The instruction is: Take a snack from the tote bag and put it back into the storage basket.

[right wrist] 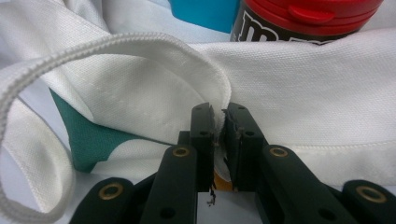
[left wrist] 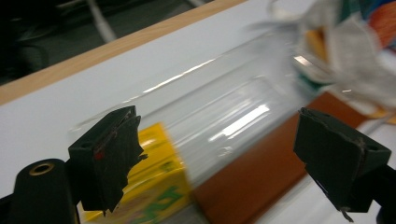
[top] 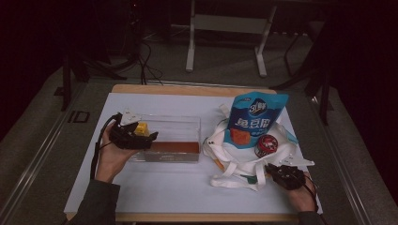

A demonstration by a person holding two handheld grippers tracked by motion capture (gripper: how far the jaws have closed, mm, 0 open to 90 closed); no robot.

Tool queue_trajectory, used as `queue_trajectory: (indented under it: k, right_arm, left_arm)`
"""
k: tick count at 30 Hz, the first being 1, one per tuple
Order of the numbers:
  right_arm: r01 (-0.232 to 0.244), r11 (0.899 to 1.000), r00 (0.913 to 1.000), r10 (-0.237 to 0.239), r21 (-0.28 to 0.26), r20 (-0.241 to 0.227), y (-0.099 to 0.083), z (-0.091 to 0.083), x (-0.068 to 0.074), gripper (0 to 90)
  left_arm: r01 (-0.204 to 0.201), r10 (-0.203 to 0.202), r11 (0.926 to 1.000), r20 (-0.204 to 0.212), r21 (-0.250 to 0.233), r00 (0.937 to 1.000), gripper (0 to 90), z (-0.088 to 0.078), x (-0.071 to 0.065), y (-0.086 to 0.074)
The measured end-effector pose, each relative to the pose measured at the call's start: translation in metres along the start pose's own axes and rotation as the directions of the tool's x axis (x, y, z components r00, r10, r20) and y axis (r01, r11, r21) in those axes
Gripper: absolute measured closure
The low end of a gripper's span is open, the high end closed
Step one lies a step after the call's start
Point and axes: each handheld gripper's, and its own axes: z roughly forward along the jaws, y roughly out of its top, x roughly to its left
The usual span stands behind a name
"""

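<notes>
The right gripper (right wrist: pixel 219 116) pinches the white cloth bag (right wrist: pixel 303 84), which holds one blue pouch (top: pixel 256 119) and one red-lidded can (top: pixel 266 144). The left gripper (left wrist: pixel 219 154), jaws wide and empty, hovers over one clear box (top: pixel 180 136) containing one yellow carton (left wrist: pixel 154 186).

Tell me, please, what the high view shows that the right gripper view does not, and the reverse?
High view alone: the left tool open over the clear box, which holds a yellow carton, and a blue pouch standing in the white bag. Right gripper view alone: its jaws pinching the bag's cloth and a green patch. Both: the bag, the red-lidded can and the right tool.
</notes>
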Motion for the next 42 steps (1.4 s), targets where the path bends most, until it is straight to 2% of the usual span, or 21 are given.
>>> queue_trajectory:
  k: [3,5,8,9,10,15,17,21,25,28,32,33,39,40,42]
  right_arm:
    - [-0.006,1.000,1.0000,0.006,0.004,-0.001,0.001,-0.001,0.000,81.6]
    - [-0.002,1.000,1.0000,0.002,0.007,0.003,0.002,-0.002,0.000,81.6]
    - [0.006,1.000,0.9999,-0.006,0.012,0.009,0.005,-0.005,0.001,81.9]
    - [0.012,1.000,0.9999,-0.012,0.015,0.011,0.006,-0.007,0.001,82.0]
    - [0.014,1.000,0.9998,-0.015,0.017,0.011,0.006,-0.009,0.002,82.3]
    - [-0.001,1.000,1.0000,0.001,0.023,0.003,0.007,-0.015,0.001,82.7]
    - [0.002,1.000,1.0000,-0.002,0.024,-0.005,0.008,-0.018,0.001,79.0]
    - [0.039,0.998,0.9990,-0.038,0.044,-0.022,0.013,-0.026,0.003,69.9]
    - [0.058,0.997,0.9981,-0.057,0.045,-0.022,0.018,-0.033,0.003,66.5]
    - [0.069,0.997,0.9974,-0.068,0.039,-0.027,0.022,-0.045,0.000,64.9]
    - [0.065,0.998,0.9977,-0.064,0.027,-0.022,0.023,-0.052,-0.003,64.8]
    - [0.054,0.999,0.9985,-0.054,0.009,-0.010,0.025,-0.055,-0.007,64.9]
    - [0.045,0.999,0.9989,-0.045,-0.005,0.008,0.034,-0.057,-0.013,64.6]
    - [0.045,0.999,0.9989,-0.045,-0.005,0.008,0.034,-0.057,-0.013,64.6]
    - [0.045,0.999,0.9989,-0.045,-0.015,0.015,0.041,-0.056,-0.017,63.9]
  left_arm:
    - [-0.025,0.025,0.9997,0.013,0.002,0.9996,14.9,0.002,-0.008,-0.001]
    - [-0.041,0.041,0.9990,0.024,-0.017,0.9989,16.9,0.002,-0.014,-0.001]
    - [-0.064,0.065,0.9971,0.030,-0.041,0.9974,24.5,0.004,-0.023,-0.003]
    - [-0.065,0.067,0.9963,0.029,-0.056,0.9973,29.4,0.004,-0.026,-0.003]
    - [-0.067,0.070,0.9955,0.044,-0.068,0.9966,32.7,0.004,-0.029,-0.004]
    - [-0.082,0.087,0.9947,0.075,-0.061,0.9934,38.2,0.010,-0.040,-0.006]
    - [-0.081,0.086,0.9944,0.082,-0.068,0.9929,39.7,0.012,-0.044,-0.008]
    - [-0.066,0.075,0.9940,0.110,-0.087,0.9910,42.6,0.013,-0.050,-0.013]
    - [-0.063,0.076,0.9925,0.128,-0.104,0.9889,44.4,0.014,-0.055,-0.017]
    - [-0.070,0.085,0.9933,0.162,-0.092,0.9832,45.8,0.017,-0.057,-0.021]
    - [-0.085,0.097,0.9931,0.168,-0.081,0.9809,46.4,0.019,-0.060,-0.025]
    - [-0.089,0.102,0.9928,0.174,-0.080,0.9794,46.7,0.019,-0.062,-0.026]
    - [-0.116,0.130,0.9905,0.227,-0.075,0.9652,49.7,0.024,-0.073,-0.038]
    - [-0.116,0.130,0.9905,0.227,-0.075,0.9652,50.1,0.024,-0.073,-0.038]
    - [-0.110,0.125,0.9910,0.244,-0.077,0.9617,50.7,0.026,-0.078,-0.049]
